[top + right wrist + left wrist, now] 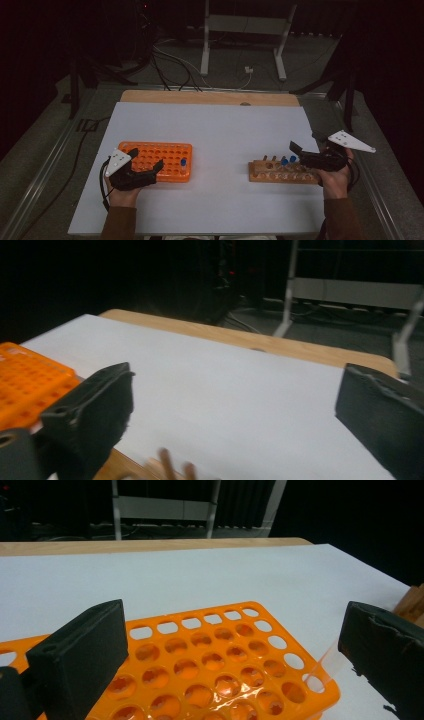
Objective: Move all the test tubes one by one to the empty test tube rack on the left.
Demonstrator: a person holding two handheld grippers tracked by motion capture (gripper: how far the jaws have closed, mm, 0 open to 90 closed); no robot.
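The left tongs [145, 159] stand apart over the orange rack [165, 150], a blue-capped tube [183, 164] just beside them. The right tongs [305, 152] gape above the wooden rack [265, 172].

Your orange rack [159, 159] lies flat on the white sheet [215, 130] over the table, in its front left part, long side running along the front edge. It is a plastic grid of round holes, nearly all empty; one blue-capped tube [183, 163] stands upright in a hole near the rack's right end. From the left gripper view you see a clear tube [327, 662] leaning over the rack's corner.

Your wooden rack [280, 171] lies flat near the front right corner of the sheet, well apart from the orange one. Two blue-capped tubes [288, 160] stand upright in its back row, just beside each other.
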